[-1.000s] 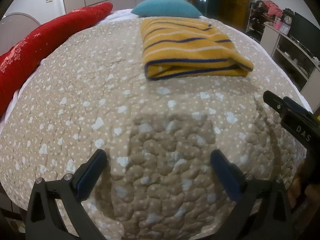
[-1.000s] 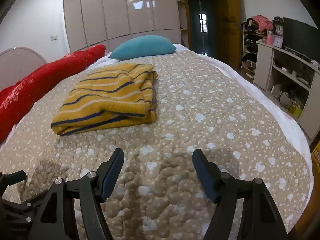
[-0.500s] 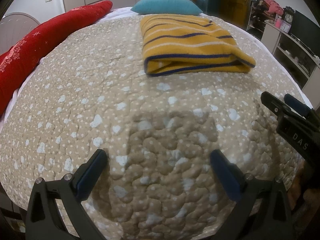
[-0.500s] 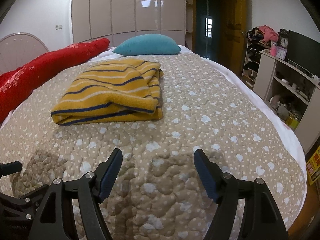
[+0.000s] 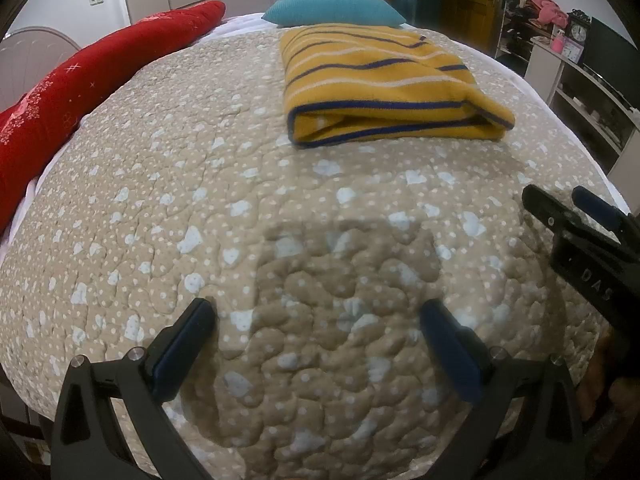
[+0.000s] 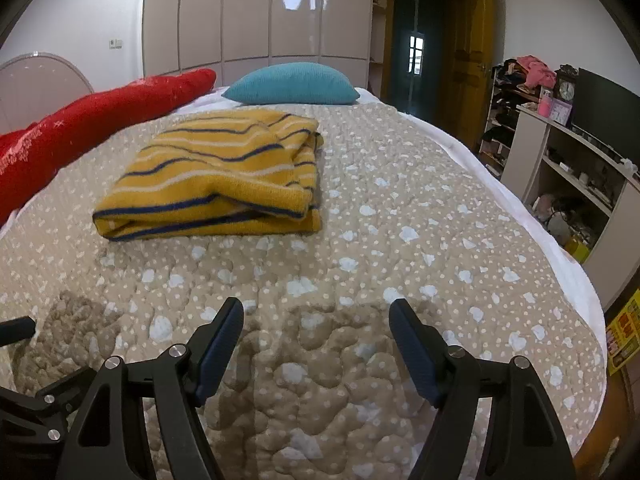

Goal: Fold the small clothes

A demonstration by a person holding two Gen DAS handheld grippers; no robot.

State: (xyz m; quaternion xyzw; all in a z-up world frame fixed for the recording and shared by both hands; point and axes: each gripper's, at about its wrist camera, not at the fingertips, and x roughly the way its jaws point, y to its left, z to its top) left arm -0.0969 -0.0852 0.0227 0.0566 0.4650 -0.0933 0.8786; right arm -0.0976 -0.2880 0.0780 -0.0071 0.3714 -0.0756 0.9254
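The folded yellow striped garment [image 5: 384, 88] lies on the bed's dotted beige quilt [image 5: 168, 184] near the teal pillow [image 6: 292, 84], well beyond both the left gripper [image 5: 318, 320] and right gripper [image 6: 316, 320], each spread wide and empty.

Left wrist view: folded yellow striped cloth [image 5: 384, 88] is sliding lower in the frame and growing, near edge now close to upper center. Right gripper [image 5: 560, 208] is creeping further in from the right edge. Right wrist view: camera is tilting up, cloth [image 6: 216, 180] is dropping toward mid-left, more wardrobe [image 6: 256, 12] is showing at the top.
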